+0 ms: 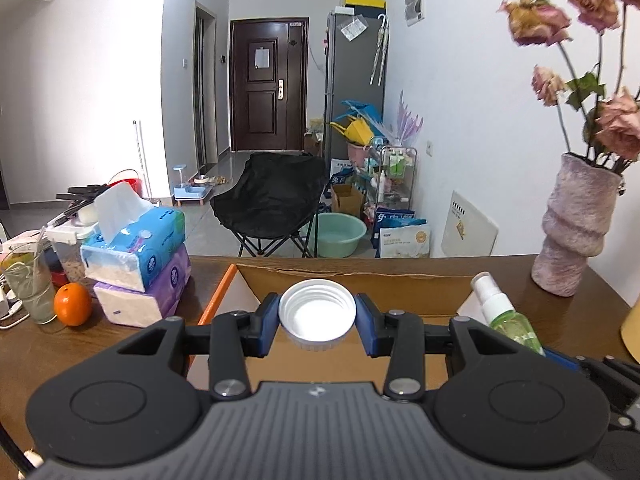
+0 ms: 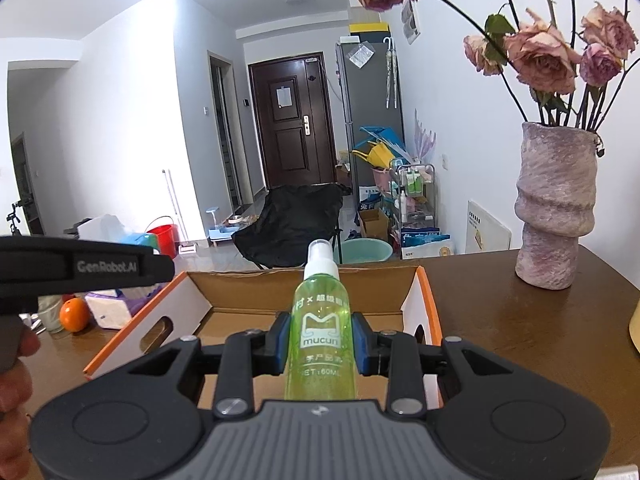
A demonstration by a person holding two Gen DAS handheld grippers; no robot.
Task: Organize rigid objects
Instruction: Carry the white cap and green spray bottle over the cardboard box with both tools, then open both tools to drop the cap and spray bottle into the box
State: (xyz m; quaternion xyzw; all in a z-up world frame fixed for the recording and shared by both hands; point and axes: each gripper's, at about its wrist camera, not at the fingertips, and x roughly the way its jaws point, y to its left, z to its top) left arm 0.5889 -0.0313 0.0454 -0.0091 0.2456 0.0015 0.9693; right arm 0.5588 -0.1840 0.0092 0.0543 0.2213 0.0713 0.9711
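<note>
Left wrist view: we hold our left gripper (image 1: 317, 322) over the open cardboard box (image 1: 400, 280), its blue pads (image 1: 267, 322) clamped on the two sides of a white screw cap (image 1: 317, 316). The cap faces the camera with its hollow, threaded inside showing, and it hangs above the box's brown floor, near the box's far wall. To the right of the box's middle, a green spray bottle (image 1: 510, 322) rises with its white nozzle toward the far wall; that is the one our other hand carries.

Right wrist view: our right gripper (image 2: 320, 346) has its jaws pressed onto the green spray bottle (image 2: 320, 332), one blue pad (image 2: 362, 346) on each side of the label. The bottle points away from us, nozzle toward the box's far wall, and it hangs over the box's (image 2: 304, 280) inside. The black body of our left gripper (image 2: 86, 266) reaches in above the box's left, orange-edged wall.

The box sits on a dark wooden table (image 1: 600, 312). Right of the box stands a rough pink vase (image 1: 576, 228) with dried roses (image 1: 618, 126). Left of the box lie two stacked tissue packs (image 1: 138, 264), with an orange (image 1: 73, 304) and a glass (image 1: 32, 284) further left.
</note>
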